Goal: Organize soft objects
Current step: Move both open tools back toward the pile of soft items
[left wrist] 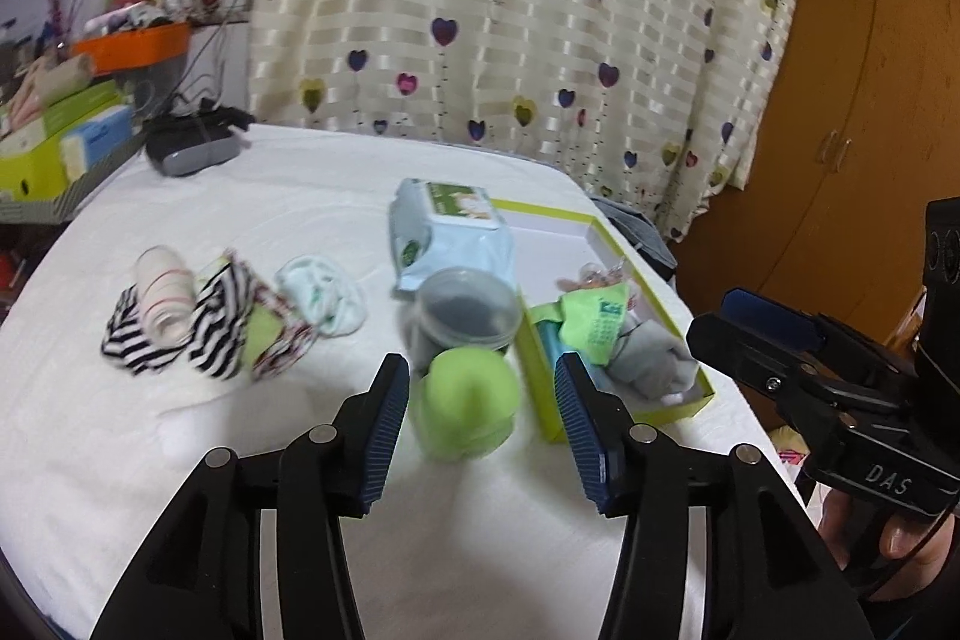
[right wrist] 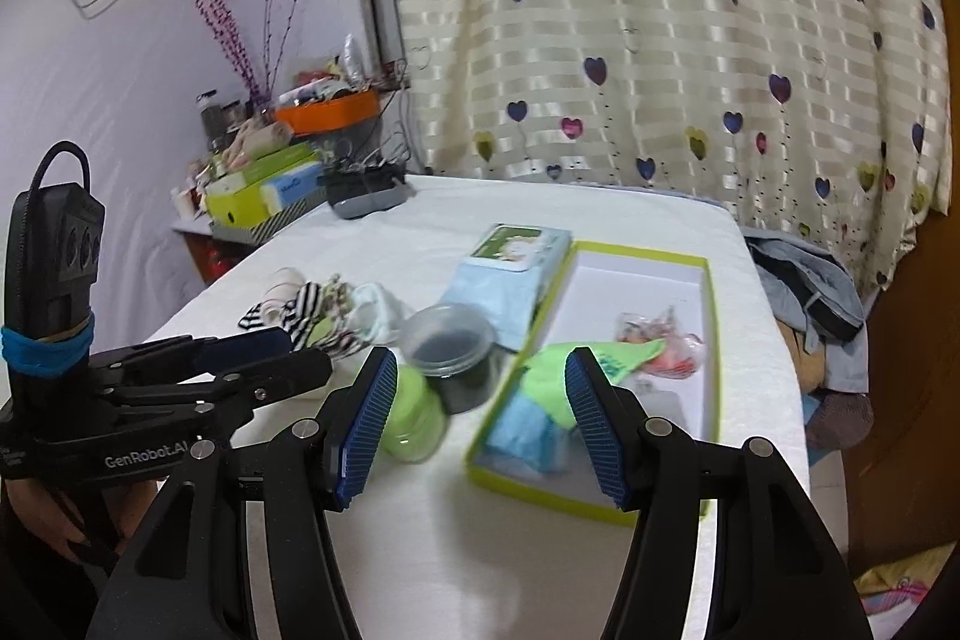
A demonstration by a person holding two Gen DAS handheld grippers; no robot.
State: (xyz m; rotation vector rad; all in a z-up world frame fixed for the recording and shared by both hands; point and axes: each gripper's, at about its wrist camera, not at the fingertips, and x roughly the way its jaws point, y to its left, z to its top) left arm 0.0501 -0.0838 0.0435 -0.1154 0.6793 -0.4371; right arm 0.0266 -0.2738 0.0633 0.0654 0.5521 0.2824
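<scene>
Soft things are split two ways. Some sit in the box (right wrist: 711, 340): a green cloth (right wrist: 552, 370), a blue piece (right wrist: 522, 430) under it, a grey sock (left wrist: 651, 358) at the near corner. The rest lie loose on the white surface (left wrist: 240, 460) to the left: striped cloth (left wrist: 210, 328) w/ a pale roll (left wrist: 165, 298) on it, and a white-green sock (left wrist: 324, 301) just beside. A green roll (left wrist: 468, 409) lies between the pile and the box, touching a lidded jar (left wrist: 468, 310); a wipes pack (left wrist: 450, 238) leans behind the jar against the box's far edge.

Left gripper (left wrist: 480, 430) is spread, nothing pinched; the green roll sits just ahead between its fingertips, pads not on it. Right gripper (right wrist: 480, 424) is also spread and empty, aimed at the box's near-left corner.

Risks, judging from here:
- Green roll is squashy and round. A pinch off-centre could squeeze it out sideways or roll it into the jar.
- Jar touches the roll, so a deep reach prob. knocks it over or shoves the pack.
- Box wall is thin card. Left gripper's right finger is near it and could catch the rim, tilting the box and spilling what's inside.
- Both grippers are close; they may clash over the box corner.
- Frames are blurred, so exact contact is hard to tell.
</scene>
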